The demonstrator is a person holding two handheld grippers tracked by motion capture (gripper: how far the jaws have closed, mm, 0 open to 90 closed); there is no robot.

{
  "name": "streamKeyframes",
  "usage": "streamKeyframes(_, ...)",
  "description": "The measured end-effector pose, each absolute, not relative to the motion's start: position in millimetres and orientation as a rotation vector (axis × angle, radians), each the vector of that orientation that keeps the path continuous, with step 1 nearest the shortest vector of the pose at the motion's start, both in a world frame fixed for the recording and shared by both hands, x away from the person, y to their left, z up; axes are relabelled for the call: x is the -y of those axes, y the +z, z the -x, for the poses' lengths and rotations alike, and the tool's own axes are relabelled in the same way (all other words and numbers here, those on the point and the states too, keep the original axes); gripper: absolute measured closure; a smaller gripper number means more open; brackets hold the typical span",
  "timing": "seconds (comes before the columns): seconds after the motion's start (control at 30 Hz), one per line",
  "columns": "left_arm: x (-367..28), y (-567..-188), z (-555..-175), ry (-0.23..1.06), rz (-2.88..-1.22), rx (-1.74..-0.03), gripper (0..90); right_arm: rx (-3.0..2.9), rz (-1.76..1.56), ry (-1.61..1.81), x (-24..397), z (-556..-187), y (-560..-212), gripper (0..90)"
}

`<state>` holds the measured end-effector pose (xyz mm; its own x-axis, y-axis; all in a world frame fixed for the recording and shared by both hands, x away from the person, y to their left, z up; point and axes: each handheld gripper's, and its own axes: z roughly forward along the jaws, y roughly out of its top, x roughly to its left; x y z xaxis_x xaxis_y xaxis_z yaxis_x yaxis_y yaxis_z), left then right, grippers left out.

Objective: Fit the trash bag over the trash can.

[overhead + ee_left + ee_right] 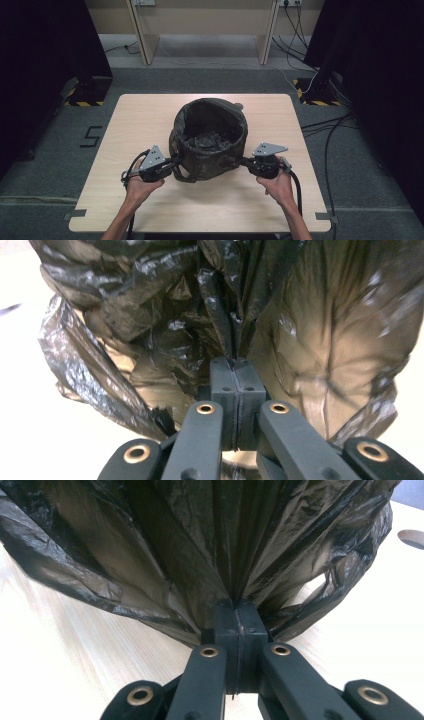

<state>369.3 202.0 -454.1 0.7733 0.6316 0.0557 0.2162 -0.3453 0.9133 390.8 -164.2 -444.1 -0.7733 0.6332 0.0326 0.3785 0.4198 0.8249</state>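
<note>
- I have the crinkled black plastic bin bag [210, 140] standing mouth-up near the middle of the pale wooden tabletop [150, 115], slightly toward my side.
- My left gripper [176, 163] has its fingers [223, 385] pressed together on a gathered pleat of the film low on the bag's left flank; in the left gripper view the folds fan out from the pinch.
- My right gripper [246, 161] does the same on the opposite flank, fingers [248, 625] clamped on bunched plastic.
- I judge the bag light, limp and slippery (thin film, it could tear if yanked), so bunched folds are the place to hold it.
- Its long axis runs upright, the open mouth facing the ceiling; some crumpled film lies inside.
</note>
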Motion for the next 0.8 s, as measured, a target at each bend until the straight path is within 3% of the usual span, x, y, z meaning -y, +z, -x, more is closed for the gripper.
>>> streamKeyframes(0.1,-203.6,-457.6,-369.6,0.492,-1.917,-0.656,89.0,-2.398,-0.895,1.276,166.6,-391.6,-445.0,90.0)
streamKeyframes(0.23,-209.9,-455.6,-368.1,0.486,-1.904,-0.67,82.6,-2.376,-0.961,1.282,172.0,-390.4,-439.6,69.7)
streamKeyframes(0.33,-215.9,-450.8,-362.0,0.476,-1.873,-0.677,68.8,-2.31,-1.026,1.306,181.3,-385.7,-426.3,55.2)
streamKeyframes(0.47,-222.5,-441.6,-349.0,0.479,-1.836,-0.689,51.8,-2.224,-1.041,1.322,190.2,-380.6,-401.0,44.4)
streamKeyframes(0.67,-227.8,-441.6,-331.2,0.456,-1.811,-0.737,37.6,-2.156,-1.011,1.318,185.8,-384.1,-361.1,39.0)
streamKeyframes(0.8,-225.0,-449.4,-324.0,0.452,-1.806,-0.768,35.8,-2.134,-0.992,1.318,175.3,-394.3,-342.0,38.8)
